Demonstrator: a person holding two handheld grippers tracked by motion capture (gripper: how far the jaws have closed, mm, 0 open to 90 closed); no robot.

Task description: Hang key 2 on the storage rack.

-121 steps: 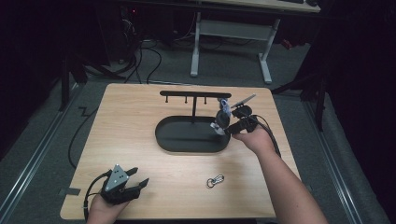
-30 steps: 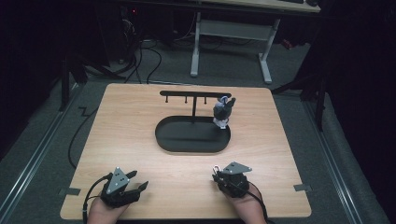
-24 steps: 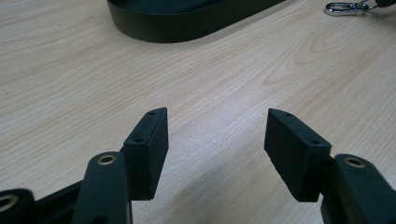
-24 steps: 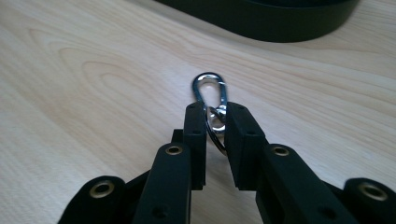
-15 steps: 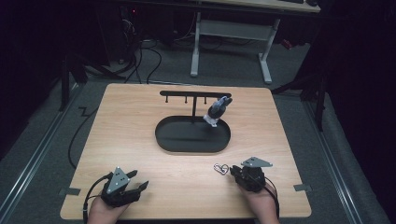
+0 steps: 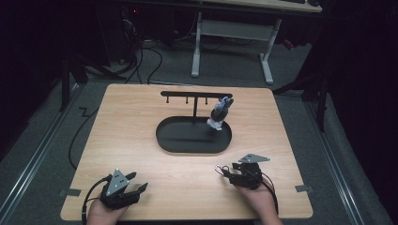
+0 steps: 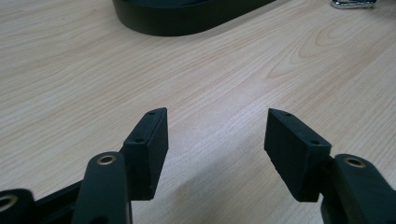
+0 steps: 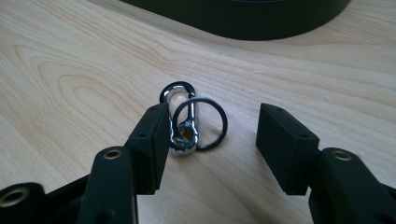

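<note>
- High view: the left gripper (image 6: pixel 123 188) sits at the near left corner of the desk (image 6: pixel 141 122), fingers spread with nothing between them. Over at the near right, the right gripper (image 6: pixel 226 172) points left at the small metal carabiner clip (image 6: pixel 218 168) lying flat on the wood, near of the black oval tray (image 6: pixel 162 139). At the far right end of the tray, a grey figure keychain (image 6: pixel 218 112) hangs from the black hook stand (image 6: pixel 187 94).
- Left gripper view: the two fingers (image 7: pixel 148 149) stand well apart over bare wood, holding nothing. The tray's rim (image 7: pixel 187 21) shows far ahead, the clip (image 7: pixel 352 3) a silver glint at the top right.
- Right gripper view: the fingers (image 8: pixel 152 142) have just been opening and now stand wide. The clip (image 8: pixel 184 123) and its dark key ring (image 8: pixel 210 123) lie on the desk between them, the clip just beside the left-hand finger, well apart from the other; nothing is pinched.
</note>
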